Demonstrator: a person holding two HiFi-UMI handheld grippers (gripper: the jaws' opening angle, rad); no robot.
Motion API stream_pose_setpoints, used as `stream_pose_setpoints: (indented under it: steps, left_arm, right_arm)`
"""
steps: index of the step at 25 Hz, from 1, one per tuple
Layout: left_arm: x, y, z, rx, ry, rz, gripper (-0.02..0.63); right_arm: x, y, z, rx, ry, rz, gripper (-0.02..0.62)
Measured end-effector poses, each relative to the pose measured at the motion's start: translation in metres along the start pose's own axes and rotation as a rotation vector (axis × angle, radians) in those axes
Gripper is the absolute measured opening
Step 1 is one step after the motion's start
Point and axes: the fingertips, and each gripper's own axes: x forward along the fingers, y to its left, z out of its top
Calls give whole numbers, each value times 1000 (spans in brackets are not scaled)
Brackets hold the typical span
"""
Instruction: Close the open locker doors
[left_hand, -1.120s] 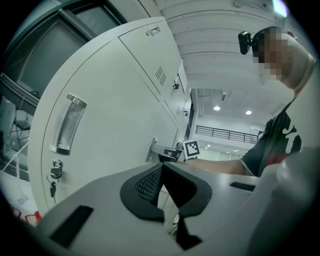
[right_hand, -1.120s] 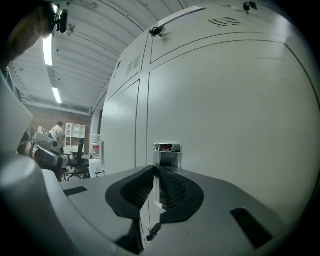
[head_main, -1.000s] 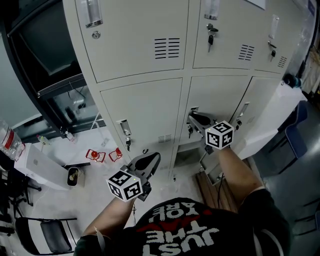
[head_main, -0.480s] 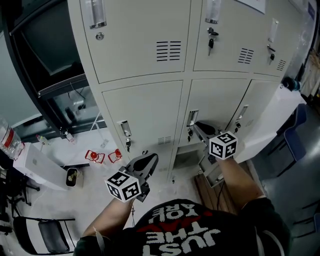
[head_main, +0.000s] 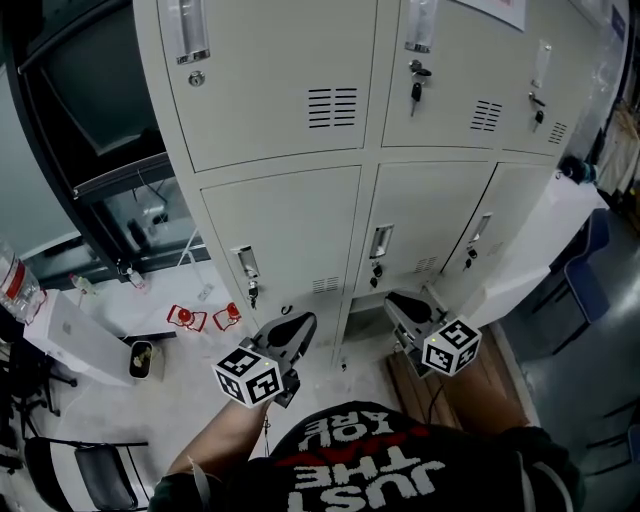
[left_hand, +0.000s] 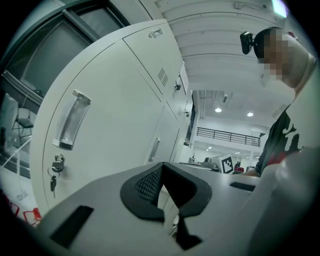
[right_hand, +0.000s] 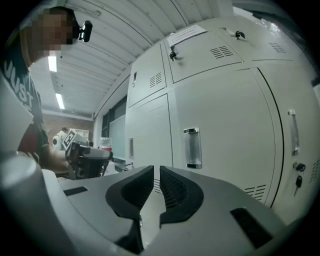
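Observation:
The grey locker bank fills the head view. Its lower middle door (head_main: 415, 225) lies flush with its neighbours, a key hanging under its handle (head_main: 378, 242). The lower left door (head_main: 285, 230) and lower right door (head_main: 500, 215) also look closed. My right gripper (head_main: 392, 300) hangs a short way in front of the middle door without touching it. Only a thin slit shows between its jaws (right_hand: 156, 169), with nothing in it. My left gripper (head_main: 303, 322) hovers before the lower left door, shut and empty (left_hand: 161, 165).
A white table top (head_main: 545, 240) juts out beside the lockers at the right, with a blue chair (head_main: 590, 270) past it. Wooden planks (head_main: 410, 375) lie on the floor under my right hand. Red items (head_main: 205, 317), a white box (head_main: 75, 335) and a chair (head_main: 90, 470) are at the left.
My right gripper has drawn back and down from the lower middle door. That door stood slightly ajar and now sits flush. The left gripper has stayed put.

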Motion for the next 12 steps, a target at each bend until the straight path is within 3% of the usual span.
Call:
stream_pose_setpoints:
  steps: [6,12]
  left_arm:
    - [3,-4,-7,20,17,-10,8]
    - [8,-4,-7,-12,5,4,8]
  right_arm:
    - [-7,9,-8,34,-2,16,58]
    - [-13,8,-5,24,-4,33,58]
